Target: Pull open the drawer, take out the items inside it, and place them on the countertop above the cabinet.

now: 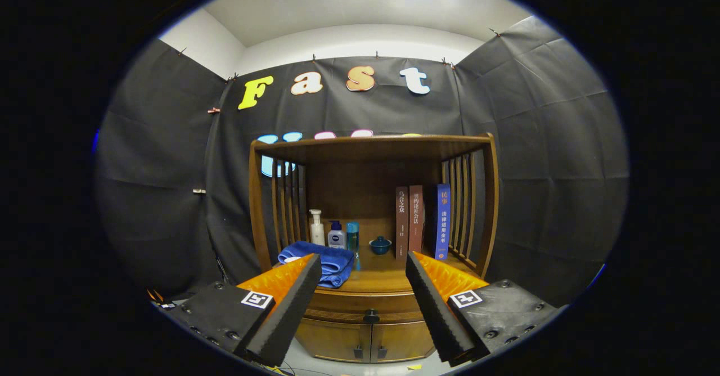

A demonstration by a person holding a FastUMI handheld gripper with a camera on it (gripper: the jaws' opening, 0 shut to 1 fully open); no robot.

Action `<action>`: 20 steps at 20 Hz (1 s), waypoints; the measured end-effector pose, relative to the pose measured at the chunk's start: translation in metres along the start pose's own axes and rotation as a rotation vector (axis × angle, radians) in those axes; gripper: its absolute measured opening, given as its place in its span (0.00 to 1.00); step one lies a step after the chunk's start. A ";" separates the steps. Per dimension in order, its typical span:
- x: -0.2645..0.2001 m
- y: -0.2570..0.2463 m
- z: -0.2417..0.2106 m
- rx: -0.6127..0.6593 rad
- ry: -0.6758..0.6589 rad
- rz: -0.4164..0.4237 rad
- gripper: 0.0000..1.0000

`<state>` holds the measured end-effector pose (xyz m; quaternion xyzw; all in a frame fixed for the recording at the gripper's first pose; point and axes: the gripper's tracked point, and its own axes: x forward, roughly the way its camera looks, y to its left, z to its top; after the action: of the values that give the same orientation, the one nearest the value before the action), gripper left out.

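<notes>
A wooden cabinet [371, 218] stands ahead, with a shelf hutch on top. Its drawer [365, 304] is closed, with a dark knob [370, 316] at the centre, seen between my fingers. The countertop [382, 279] above the drawer carries a folded blue towel [326, 263]. My gripper [364, 263] is open, held some way back from the cabinet, its fingers spread to either side of the drawer knob with nothing between them.
On the countertop stand a white pump bottle [316, 228], a small white bottle [336, 235], a blue bottle [352, 236], a small teal lidded pot [380, 245] and three upright books [422, 221]. Two lower doors [365, 342] sit under the drawer.
</notes>
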<state>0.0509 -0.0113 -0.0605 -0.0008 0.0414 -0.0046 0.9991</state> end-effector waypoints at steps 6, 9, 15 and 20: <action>0.045 -0.004 -0.068 0.022 0.085 -0.013 0.99; 0.070 -0.003 -0.110 0.026 0.137 -0.009 0.99; 0.113 -0.012 -0.205 0.037 0.282 -0.029 0.99; 0.136 -0.019 -0.250 0.013 0.343 -0.062 0.99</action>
<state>0.1654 -0.0316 -0.3208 0.0051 0.2112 -0.0358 0.9768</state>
